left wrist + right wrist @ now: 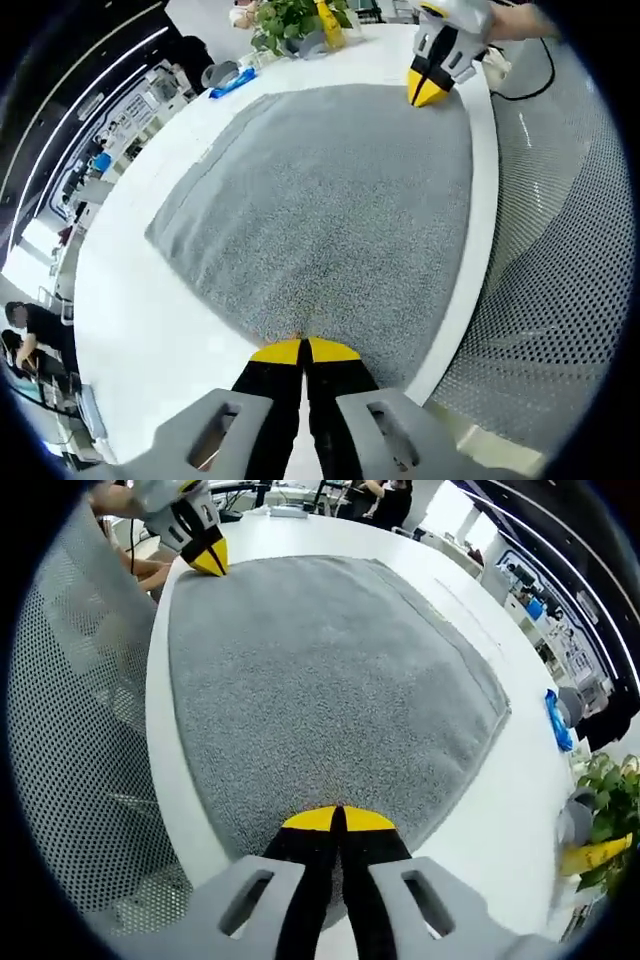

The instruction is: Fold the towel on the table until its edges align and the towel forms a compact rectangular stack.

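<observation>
1. The grey towel (pixel 330 200) is seen spread flat on the white table (pixel 140 320), one long edge running along the table's near rim. It appears to lie in a single layer or one broad fold; no compact stack is formed yet.
2. The left gripper (pixel 303 348) is closed, its yellow tips together on one near corner of the towel. Cloth appears pinched, though this cannot be confirmed.
3. The right gripper (pixel 337 818) is likewise closed on the other near corner, equally uncertain as to hold.
4. Judgement: the task is at an early stage. Both near corners are taken up for a fold toward the far edge; further folds are left.
5. Surroundings: a plant (pixel 290 20) and a blue object (pixel 232 82) sit beyond the towel's end, apart from it. Neither is judged to obstruct the fold.
</observation>
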A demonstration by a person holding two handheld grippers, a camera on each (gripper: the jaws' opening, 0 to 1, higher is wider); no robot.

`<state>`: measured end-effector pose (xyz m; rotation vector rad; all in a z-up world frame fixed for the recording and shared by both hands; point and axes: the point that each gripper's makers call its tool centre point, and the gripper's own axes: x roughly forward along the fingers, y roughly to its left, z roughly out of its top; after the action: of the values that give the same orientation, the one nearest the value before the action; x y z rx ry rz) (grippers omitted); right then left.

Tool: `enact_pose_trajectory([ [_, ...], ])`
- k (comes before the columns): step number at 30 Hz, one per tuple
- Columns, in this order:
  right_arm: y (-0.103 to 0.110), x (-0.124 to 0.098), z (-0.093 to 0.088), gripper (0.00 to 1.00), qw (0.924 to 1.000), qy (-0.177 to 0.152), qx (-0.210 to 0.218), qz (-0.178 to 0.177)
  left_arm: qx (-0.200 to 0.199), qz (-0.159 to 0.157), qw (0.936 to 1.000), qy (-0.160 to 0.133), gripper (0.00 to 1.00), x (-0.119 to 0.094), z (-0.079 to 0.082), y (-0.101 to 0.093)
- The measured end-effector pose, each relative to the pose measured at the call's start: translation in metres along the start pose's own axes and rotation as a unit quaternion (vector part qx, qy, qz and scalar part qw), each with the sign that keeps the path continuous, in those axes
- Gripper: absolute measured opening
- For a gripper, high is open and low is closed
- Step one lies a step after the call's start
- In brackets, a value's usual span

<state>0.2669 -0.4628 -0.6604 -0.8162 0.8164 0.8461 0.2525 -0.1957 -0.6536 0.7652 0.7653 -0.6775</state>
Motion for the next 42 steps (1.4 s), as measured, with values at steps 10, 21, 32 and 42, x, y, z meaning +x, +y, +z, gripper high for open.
enact_pose_trajectory([
  [10,0.0,-0.002,-0.001,0.0,0.9995,-0.03,0.001,-0.002,-0.025,0.003,0.9991,-0.033,0.0,0.001,0.001,0.002],
  [21,0.013,-0.003,0.008,0.0,0.9924,-0.091,0.062,0.055,0.03,0.012,0.9982,0.051,0.0,0.008,-0.006,0.018],
  [32,0.016,-0.004,0.01,0.0,0.9962,-0.074,0.005,0.046,0.005,0.003,0.9985,0.054,0.0,0.006,-0.006,0.018],
  [42,0.02,-0.005,0.008,0.0,0.9958,-0.059,-0.04,0.057,-0.001,0.013,0.9982,0.058,0.0,0.002,-0.01,0.014],
])
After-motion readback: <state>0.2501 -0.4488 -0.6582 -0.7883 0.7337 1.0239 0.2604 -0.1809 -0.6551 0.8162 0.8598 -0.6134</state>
